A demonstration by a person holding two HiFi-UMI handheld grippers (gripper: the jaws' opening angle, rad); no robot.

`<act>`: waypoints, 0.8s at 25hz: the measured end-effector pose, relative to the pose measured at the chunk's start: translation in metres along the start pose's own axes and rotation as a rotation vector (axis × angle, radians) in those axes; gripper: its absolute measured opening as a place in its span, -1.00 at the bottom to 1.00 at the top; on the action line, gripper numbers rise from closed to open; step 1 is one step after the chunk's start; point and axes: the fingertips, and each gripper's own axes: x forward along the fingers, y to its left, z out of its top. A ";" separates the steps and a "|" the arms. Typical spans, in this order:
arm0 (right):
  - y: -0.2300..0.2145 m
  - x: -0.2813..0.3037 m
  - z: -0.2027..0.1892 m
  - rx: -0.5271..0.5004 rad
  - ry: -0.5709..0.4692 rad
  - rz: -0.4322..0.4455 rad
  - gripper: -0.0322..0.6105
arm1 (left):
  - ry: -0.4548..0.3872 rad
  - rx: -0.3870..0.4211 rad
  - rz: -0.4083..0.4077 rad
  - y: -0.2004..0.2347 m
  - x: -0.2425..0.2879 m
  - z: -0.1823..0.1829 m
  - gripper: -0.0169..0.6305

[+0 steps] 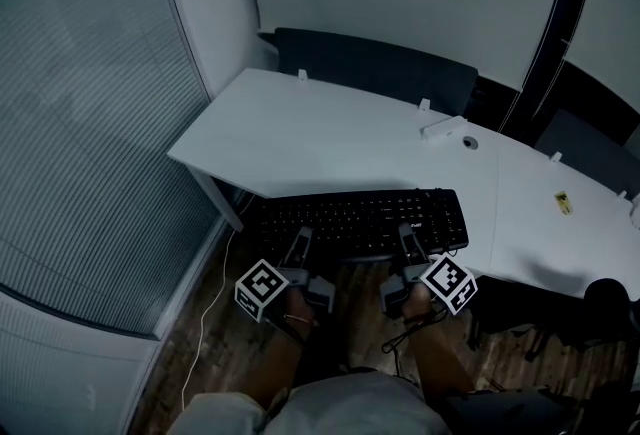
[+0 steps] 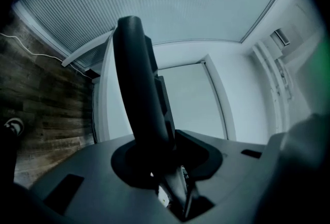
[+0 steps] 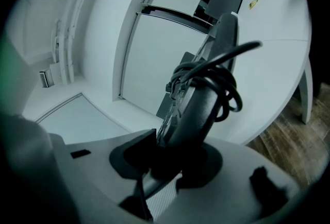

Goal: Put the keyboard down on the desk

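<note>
Now, your left claw [image 1: 299, 241] is clamped on the keyboard [image 1: 355, 221]. Its own view shows the black edge wedged between the jaws, with no gap on either side. Your right claw [image 1: 405, 237] has the same bite: jaws closed on the near edge, with a looped black cable [image 3: 227, 84] bunched against the keyboard just beyond the grip.

From the head view, the left claw holds left of the keyboard's middle and the right claw holds right of it, both on the long edge nearest you. The left marker cube [image 1: 262, 289] and the right marker cube [image 1: 449, 283] sit just behind the claws.

The keyboard is keys-up and roughly level, its long side running along the near rim of the white surface [image 1: 330, 138]. Its far edge overlaps that rim, while its near edge and both claws hang out over the wooden floor [image 1: 215, 288]. Whether the keyboard is touching the surface you cannot tell from these angles.

Farther out, a small white box [image 1: 442, 128] lies toward the back of the surface with a round fitting [image 1: 470, 142] just beside it, both well apart from the keyboard. A yellow tag [image 1: 563, 202] lies off to the right. A thin white cord [image 1: 207, 318] trails across the floor on your left. Slatted blinds [image 1: 80, 103] fill that side, and a dark panel [image 1: 380, 63] stands behind the surface.
</note>
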 end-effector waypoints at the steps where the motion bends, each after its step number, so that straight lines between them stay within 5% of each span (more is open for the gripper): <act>1: -0.002 0.002 0.000 0.001 0.004 -0.003 -0.50 | -0.001 -0.002 0.003 0.002 0.002 0.000 -0.57; 8: -0.011 0.009 -0.001 -0.018 -0.011 0.003 -0.50 | 0.010 -0.010 -0.021 0.013 0.012 0.000 -0.58; 20: -0.001 0.105 0.023 -0.011 -0.061 -0.017 -0.50 | 0.062 0.000 -0.036 0.009 0.109 0.057 -0.58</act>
